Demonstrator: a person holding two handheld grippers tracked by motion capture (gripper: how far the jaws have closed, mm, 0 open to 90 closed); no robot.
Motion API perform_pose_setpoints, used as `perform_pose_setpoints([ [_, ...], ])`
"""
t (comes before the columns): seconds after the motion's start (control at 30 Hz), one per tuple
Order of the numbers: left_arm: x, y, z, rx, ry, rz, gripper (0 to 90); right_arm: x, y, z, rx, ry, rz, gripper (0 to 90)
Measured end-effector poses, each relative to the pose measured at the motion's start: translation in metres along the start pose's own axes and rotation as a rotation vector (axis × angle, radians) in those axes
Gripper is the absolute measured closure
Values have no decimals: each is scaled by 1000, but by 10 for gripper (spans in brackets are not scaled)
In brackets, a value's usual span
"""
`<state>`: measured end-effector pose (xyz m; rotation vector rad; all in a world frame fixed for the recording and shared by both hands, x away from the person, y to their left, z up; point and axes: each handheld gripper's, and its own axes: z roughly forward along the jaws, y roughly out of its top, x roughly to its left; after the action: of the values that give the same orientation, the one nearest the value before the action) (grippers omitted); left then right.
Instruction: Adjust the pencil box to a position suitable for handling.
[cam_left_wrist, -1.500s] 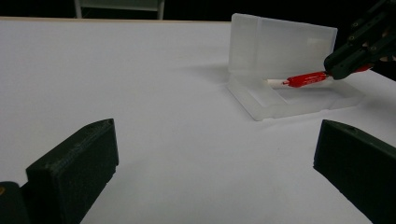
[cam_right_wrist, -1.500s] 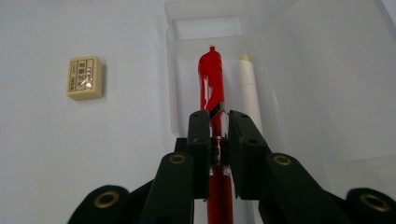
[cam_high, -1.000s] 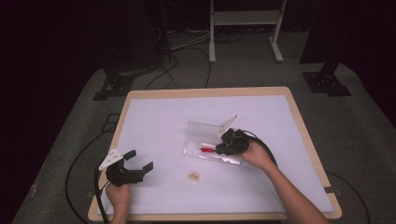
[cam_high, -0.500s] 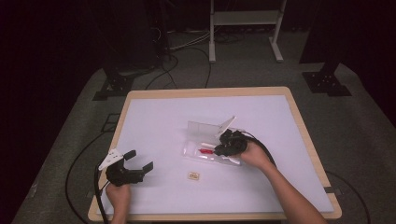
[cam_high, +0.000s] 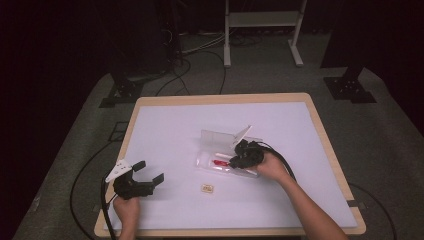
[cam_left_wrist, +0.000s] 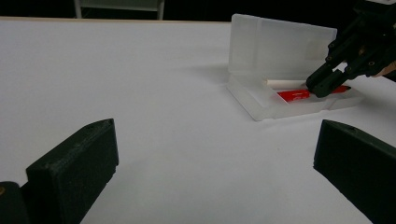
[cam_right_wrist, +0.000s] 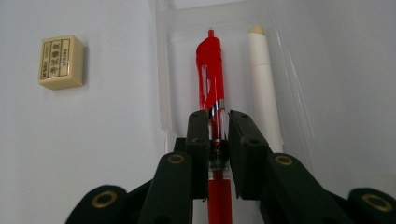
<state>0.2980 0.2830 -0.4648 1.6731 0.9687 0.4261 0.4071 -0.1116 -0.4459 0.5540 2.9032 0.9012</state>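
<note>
At the near left corner of the table (cam_high: 165, 125), the left gripper (cam_high: 145, 176) rests low in the person's left hand (cam_high: 126, 210), its jaws standing wide apart with nothing between them. Just past it toward the middle, a small cream eraser (cam_high: 207, 188) lies flat on the white surface, apart from everything else. Farther in, the right gripper (cam_high: 235, 161) reaches into a clear plastic pencil case (cam_high: 206, 161) whose lid (cam_high: 217, 138) stands open and upright behind the tray. Its jaws are clamped on a red pen (cam_right_wrist: 211, 65), gripping the barrel about midway along; the pen lies lengthwise in the tray. Just beside the pen, in the same tray, lies a white stick-shaped item (cam_right_wrist: 263, 79), parallel to it and not held. Beyond the table's far edge, cables (cam_high: 200, 47) trail across the dark floor.
</note>
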Motion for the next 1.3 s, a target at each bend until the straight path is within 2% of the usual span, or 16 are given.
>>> perform_pose_setpoints([
  [0.47,0,0,0,2,1,-2,0,1,-2,-8,-38,2,14,717],
  [0.9,0,0,0,3,3,-3,0,17,4,-19,-92,6,-22,700],
  [1.1,0,0,0,4,4,-5,0,28,9,-22,-101,-1,-50,692],
  [1.3,0,0,0,4,5,-5,0,32,10,-24,-106,12,-50,682],
])
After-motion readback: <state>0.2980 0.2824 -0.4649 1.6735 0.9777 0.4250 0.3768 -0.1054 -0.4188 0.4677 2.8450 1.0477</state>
